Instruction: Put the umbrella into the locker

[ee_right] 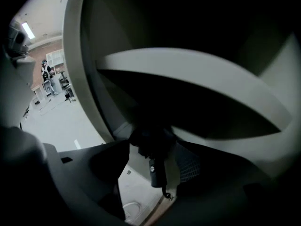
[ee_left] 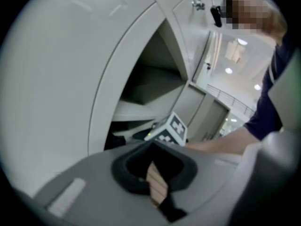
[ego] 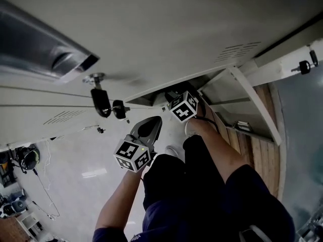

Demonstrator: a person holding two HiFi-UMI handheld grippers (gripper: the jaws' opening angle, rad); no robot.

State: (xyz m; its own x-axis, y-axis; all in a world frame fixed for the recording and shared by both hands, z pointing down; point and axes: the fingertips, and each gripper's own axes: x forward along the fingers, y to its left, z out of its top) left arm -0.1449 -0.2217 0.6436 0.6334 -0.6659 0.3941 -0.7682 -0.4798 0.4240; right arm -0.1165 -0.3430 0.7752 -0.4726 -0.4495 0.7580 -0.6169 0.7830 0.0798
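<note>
The dark folded umbrella (ee_right: 151,147) sits at the mouth of the open locker compartment (ee_right: 188,74), its handle and strap hanging toward the camera. My right gripper (ee_right: 155,175) is open around it, with a strip of light showing on each side of the handle. In the head view the right gripper (ego: 170,97) reaches into the open locker (ego: 151,97), and its marker cube (ego: 183,106) hides the umbrella. My left gripper (ego: 153,124) hangs lower, outside the locker. Its jaws (ee_left: 155,175) look shut with nothing in them, pointing at the compartment (ee_left: 150,79) and the right cube (ee_left: 170,128).
The locker door (ego: 237,92) stands swung open to the right. Black key tags (ego: 103,102) hang from a neighbouring locker door, and another key (ego: 305,65) at far right. Below are my legs, a white shoe (ego: 174,150) and wooden flooring (ego: 262,150). A person (ee_right: 47,72) stands far off.
</note>
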